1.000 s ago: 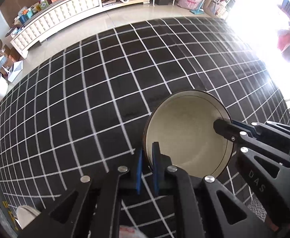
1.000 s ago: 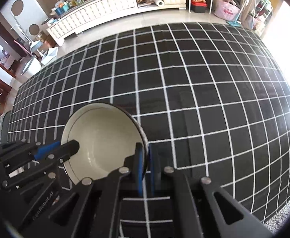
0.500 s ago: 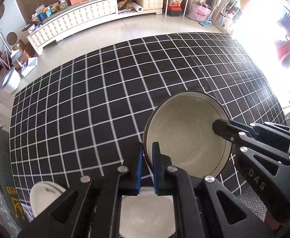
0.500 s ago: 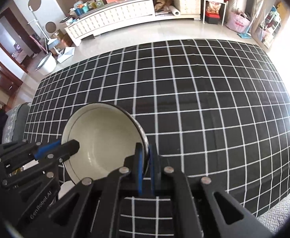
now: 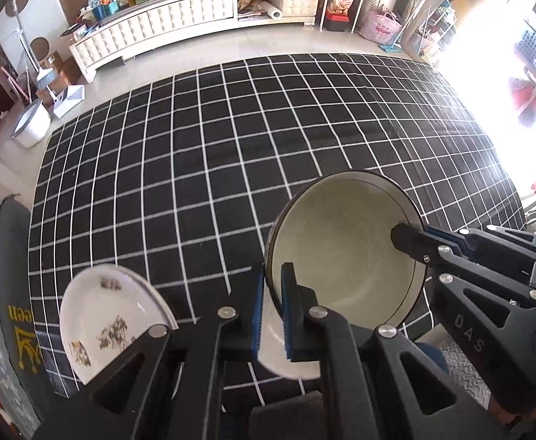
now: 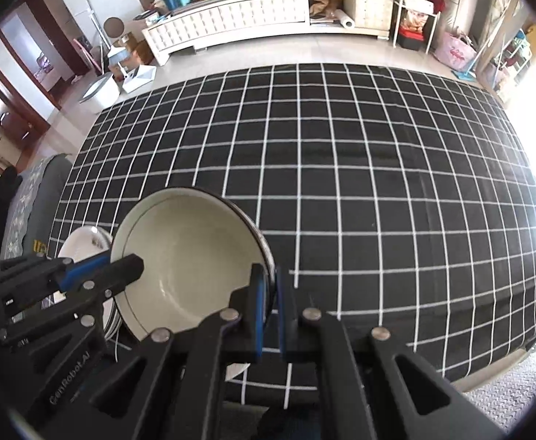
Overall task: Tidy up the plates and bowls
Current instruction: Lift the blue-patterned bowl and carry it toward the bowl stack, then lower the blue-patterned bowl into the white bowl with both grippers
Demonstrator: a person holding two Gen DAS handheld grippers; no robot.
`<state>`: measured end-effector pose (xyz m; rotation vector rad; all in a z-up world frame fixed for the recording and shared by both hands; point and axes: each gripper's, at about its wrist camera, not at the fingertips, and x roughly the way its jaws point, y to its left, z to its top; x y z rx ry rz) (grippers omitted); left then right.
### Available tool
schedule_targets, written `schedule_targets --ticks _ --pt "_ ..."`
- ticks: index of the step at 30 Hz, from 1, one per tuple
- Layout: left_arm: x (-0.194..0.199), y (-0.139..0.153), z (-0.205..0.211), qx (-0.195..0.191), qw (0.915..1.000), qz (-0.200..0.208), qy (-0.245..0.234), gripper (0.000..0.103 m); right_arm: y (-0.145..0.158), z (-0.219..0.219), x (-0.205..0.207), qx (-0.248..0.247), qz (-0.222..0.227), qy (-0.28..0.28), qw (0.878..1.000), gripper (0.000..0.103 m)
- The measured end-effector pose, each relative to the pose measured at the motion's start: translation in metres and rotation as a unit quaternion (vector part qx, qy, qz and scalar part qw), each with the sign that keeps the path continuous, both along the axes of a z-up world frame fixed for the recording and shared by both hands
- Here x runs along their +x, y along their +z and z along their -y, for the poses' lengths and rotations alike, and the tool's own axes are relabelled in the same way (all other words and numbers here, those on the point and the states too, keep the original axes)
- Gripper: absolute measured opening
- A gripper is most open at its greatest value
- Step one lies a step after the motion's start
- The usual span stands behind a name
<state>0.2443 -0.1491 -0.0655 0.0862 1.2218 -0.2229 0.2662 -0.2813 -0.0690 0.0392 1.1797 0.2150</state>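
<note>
The cream bowl (image 5: 344, 253) is held above the checked cloth (image 5: 202, 168) by 2 grippers, the left gripper (image 5: 272, 311) and right gripper (image 6: 270, 311) each clamped on opposite rims. Uneven release could drop it onto the plates (image 5: 110, 315) below.

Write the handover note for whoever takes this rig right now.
Left tongs: shut on the near-left rim of the cream bowl.
Right tongs: shut on the opposite rim of the same bowl; it is held tilted above the checked cloth.
The patterned plates sit at the cloth's near-left edge; a plain white dish lies under the bowl.
Done: bowl picked up with both tongs.
Left: set it down, probably onto the white dish, then release.
</note>
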Motion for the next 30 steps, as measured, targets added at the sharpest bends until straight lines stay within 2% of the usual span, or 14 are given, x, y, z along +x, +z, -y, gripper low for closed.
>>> schedule_targets --ticks 13,30 --pt "-0.04 -0.027 -0.017 0.001 0.9998 -0.022 0.004 0.007 -0.023 -0.012 -0.025 0.0 -0.029 0.008 1.0 0.009" --pt "-0.043 -0.053 -0.023 0.01 0.999 -0.044 0.008 0.007 -0.044 -0.019 -0.026 -0.012 -0.058 0.027 0.998 0.009"
